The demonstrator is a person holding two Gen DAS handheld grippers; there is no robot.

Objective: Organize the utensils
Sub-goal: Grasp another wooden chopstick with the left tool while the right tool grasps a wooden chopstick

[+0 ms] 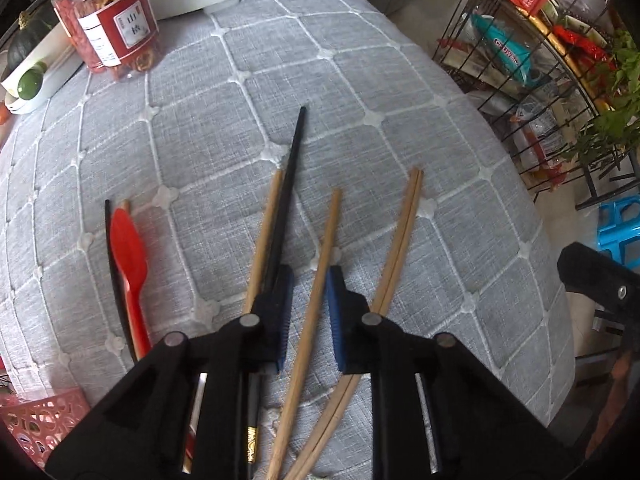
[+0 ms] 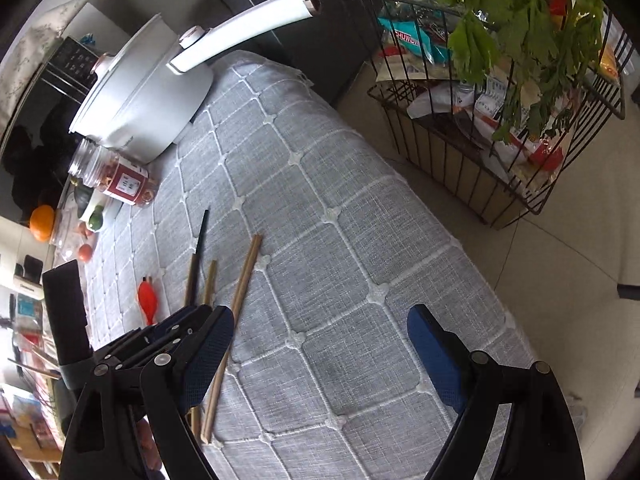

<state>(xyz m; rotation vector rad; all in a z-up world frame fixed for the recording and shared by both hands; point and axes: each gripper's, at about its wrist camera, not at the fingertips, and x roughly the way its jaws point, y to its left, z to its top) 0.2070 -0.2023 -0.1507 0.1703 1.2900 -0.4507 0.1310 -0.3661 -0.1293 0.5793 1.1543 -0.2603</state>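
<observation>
Red spoon (image 1: pixel 129 252) lay left of the left gripper (image 1: pixel 308 312) on the worktop (image 1: pixel 400 120). Left gripper spread, straddling a single wooden chopstick (image 1: pixel 316 292); black chopstick (image 1: pixel 286 196) just left, wooden pair (image 1: pixel 400 240) right. Right gripper (image 2: pixel 320 352) spread wide, holding nothing.

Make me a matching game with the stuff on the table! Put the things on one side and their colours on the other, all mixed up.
Things:
1. spoon
2. long single chopstick
3. basket
4. pot

Colours:
A. white
B. pink
C. red
D. black

Pairs: 1-C, 2-D, 3-B, 4-A

The spoon lies on the grey tablecloth, left of the left gripper.
</observation>
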